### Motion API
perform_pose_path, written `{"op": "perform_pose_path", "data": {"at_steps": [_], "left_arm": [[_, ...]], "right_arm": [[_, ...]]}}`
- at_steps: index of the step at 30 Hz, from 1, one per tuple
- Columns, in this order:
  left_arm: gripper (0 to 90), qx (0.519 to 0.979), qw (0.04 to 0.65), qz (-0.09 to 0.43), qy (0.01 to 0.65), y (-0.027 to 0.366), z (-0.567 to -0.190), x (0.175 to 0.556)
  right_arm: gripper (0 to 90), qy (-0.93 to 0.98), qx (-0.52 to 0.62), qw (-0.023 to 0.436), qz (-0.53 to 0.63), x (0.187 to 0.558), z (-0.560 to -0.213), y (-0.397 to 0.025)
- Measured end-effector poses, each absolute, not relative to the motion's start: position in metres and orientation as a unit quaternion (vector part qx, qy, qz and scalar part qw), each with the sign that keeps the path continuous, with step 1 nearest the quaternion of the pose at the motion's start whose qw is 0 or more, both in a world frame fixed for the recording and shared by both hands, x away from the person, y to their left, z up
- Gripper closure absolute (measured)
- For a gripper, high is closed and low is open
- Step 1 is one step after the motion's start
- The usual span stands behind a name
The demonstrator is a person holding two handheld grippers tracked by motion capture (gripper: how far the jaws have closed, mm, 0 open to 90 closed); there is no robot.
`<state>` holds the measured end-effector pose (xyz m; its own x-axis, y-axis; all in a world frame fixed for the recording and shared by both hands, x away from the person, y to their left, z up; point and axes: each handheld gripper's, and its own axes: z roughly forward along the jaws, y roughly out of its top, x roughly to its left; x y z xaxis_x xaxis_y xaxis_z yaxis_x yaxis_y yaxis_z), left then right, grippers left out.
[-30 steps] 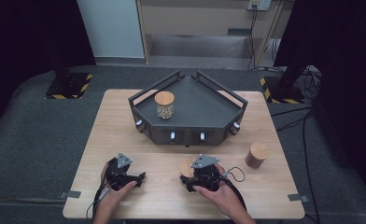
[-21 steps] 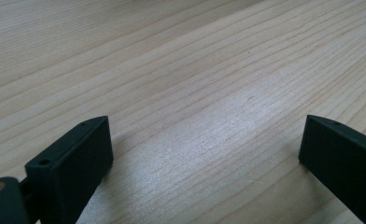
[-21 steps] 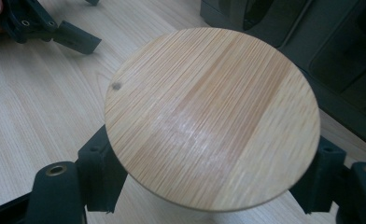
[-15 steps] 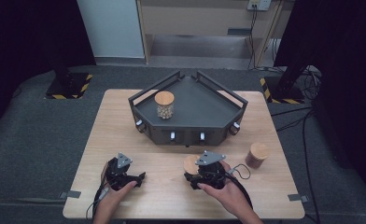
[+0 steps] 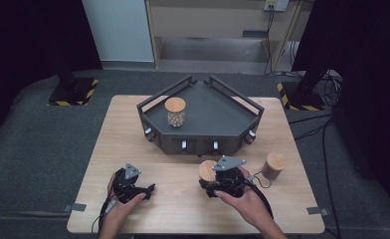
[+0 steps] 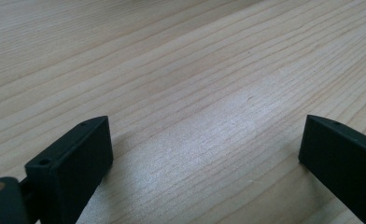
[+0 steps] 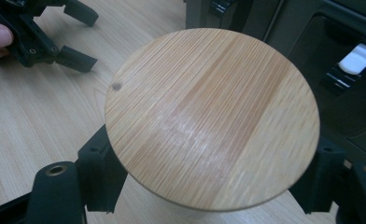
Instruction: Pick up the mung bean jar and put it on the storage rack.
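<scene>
Right tool (image 5: 214,185) clamped around a wood-lidded jar (image 7: 212,116), jaws tight against both sides beneath the lid, just in front of the dark tray (image 5: 218,117) on the tabletop (image 5: 133,144). Left tool (image 5: 144,189) spread wide, gripping nothing, low over bare wood. Three jars counted: one gripped, one (image 5: 175,111) inside the tray, one (image 5: 274,165) standing to the right.

On the table (image 5: 133,129) we see a tray (image 5: 218,117) at the back holding one jar (image 5: 175,111), with two more jars (image 5: 207,170) (image 5: 274,164) before it toward the right.
</scene>
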<state>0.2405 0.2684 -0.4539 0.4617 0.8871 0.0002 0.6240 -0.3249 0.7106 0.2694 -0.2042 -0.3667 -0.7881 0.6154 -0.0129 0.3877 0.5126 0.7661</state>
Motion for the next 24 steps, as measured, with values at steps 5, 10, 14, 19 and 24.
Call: {"op": "perform_pose_path", "data": {"at_steps": [5,10,14,19,24], "left_arm": [[1.6,0.789,0.329,0.2,0.479,0.268,-0.454,0.24],[1.7,0.789,0.329,0.2,0.479,0.268,-0.454,0.24],[1.6,0.789,0.329,0.2,0.479,0.268,-0.454,0.241],[1.6,0.789,0.329,0.2,0.479,0.268,-0.454,0.24],[1.6,0.789,0.329,0.2,0.479,0.268,-0.454,0.24]], "right_arm": [[25.6,0.855,0.295,0.143,0.401,0.27,-0.362,-0.207],[25.6,0.854,0.296,0.144,0.402,0.271,-0.354,-0.209],[25.6,0.856,0.295,0.147,0.399,0.273,-0.348,-0.21],[25.6,0.855,0.298,0.147,0.398,0.274,-0.344,-0.212],[25.6,0.856,0.296,0.147,0.397,0.275,-0.338,-0.213]]}}
